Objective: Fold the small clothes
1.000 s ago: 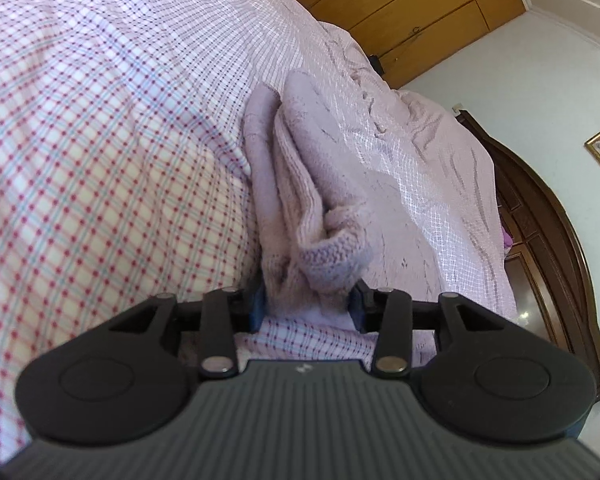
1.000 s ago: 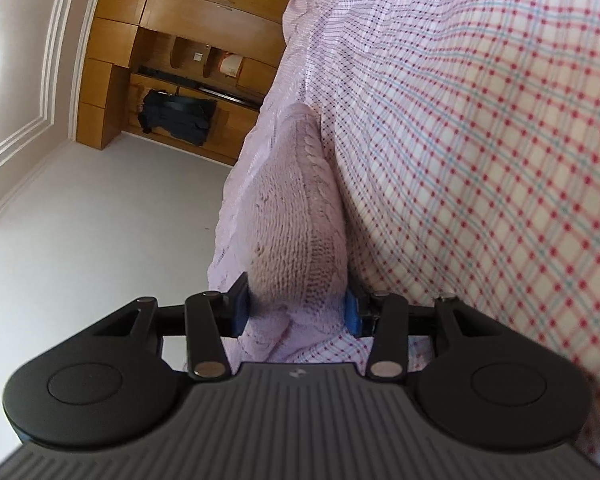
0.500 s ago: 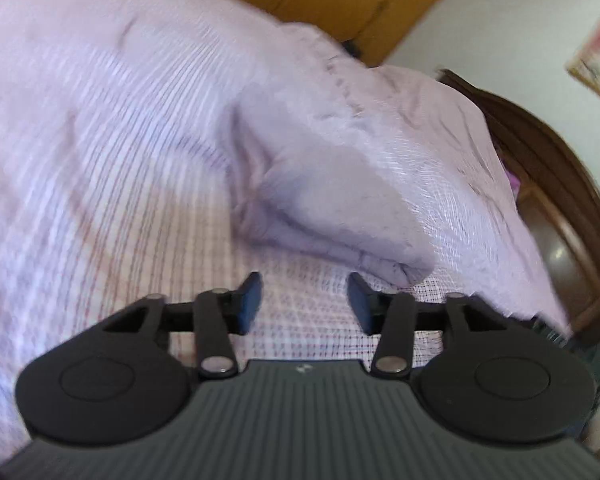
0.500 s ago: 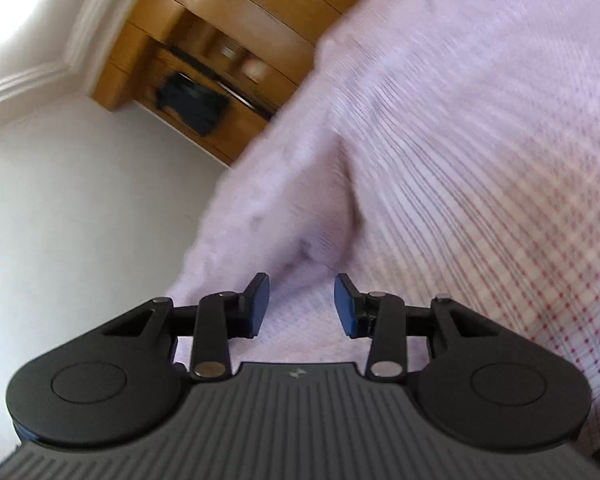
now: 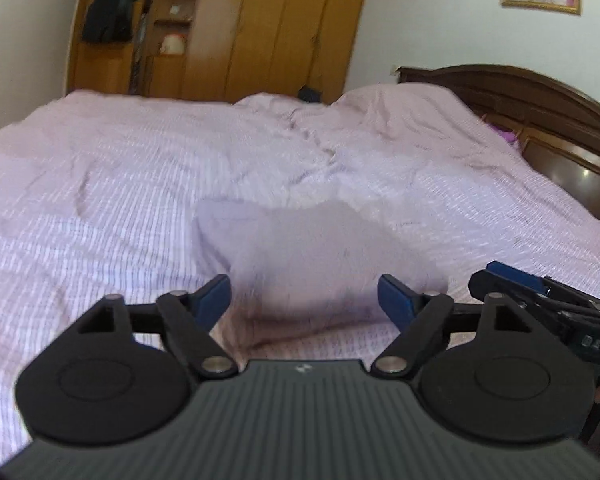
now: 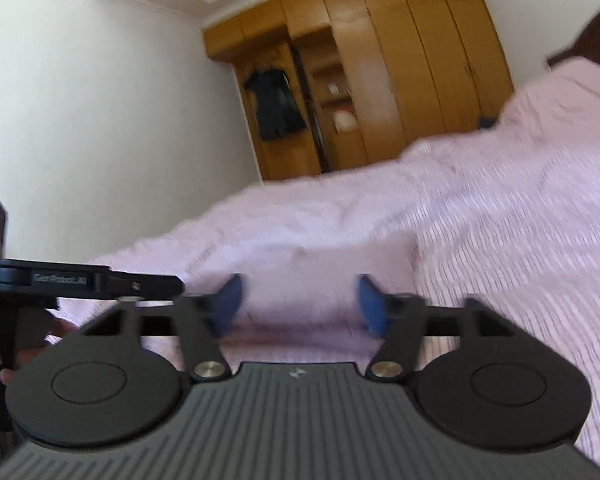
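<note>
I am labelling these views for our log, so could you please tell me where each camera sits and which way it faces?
Left wrist: sits on the left gripper, looking forward over the open jaws across the bed at the folded knit garment, toward the wardrobe and headboard; the right gripper shows at its right edge.
Right wrist: sits on the right gripper, tilted, jaws open, facing the garment, wardrobe and white wall; the left gripper enters at left.
Shared: garment, bed, wardrobe.
</note>
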